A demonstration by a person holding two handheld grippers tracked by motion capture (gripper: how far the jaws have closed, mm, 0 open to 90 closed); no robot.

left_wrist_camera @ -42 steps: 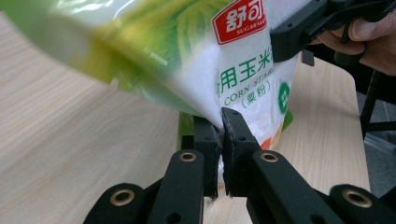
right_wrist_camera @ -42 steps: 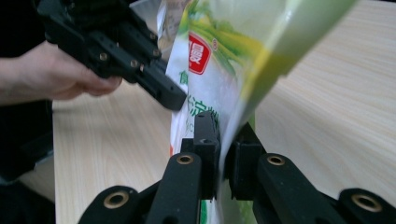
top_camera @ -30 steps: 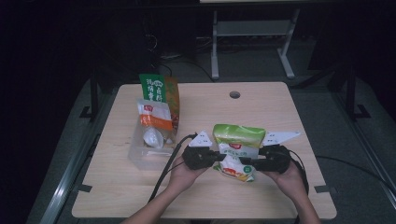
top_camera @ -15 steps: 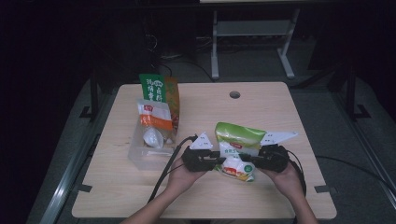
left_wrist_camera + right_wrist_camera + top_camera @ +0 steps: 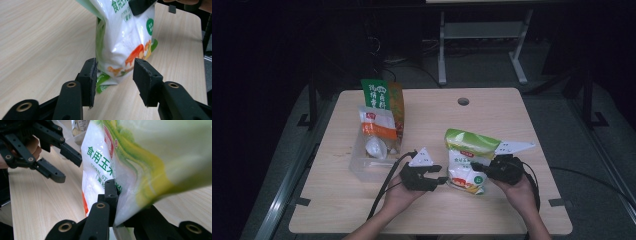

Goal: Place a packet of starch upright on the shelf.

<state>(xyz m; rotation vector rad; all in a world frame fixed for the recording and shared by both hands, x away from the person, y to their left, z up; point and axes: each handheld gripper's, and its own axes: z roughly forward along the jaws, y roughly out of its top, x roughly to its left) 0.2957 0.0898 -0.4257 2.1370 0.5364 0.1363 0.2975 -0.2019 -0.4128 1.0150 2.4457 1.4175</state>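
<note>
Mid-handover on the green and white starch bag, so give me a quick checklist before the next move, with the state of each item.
1. Right gripper clamped on the corn starch bag: ok; in the right gripper view its jaws, which have just been closing, pinch the bag's edge.
2. Left gripper released: ok; its jaws have just been opening and stand apart on either side of the bag's lower end, pads not pressing.
3. Bag supported: cannot tell whether its bottom rests on the table.
4. Bag intact: ok, no tear or spill visible.
5. Clear plastic bin with the other packets apart from the bag: ok.
6. Left gripper cable free of the bag: ok.
</note>
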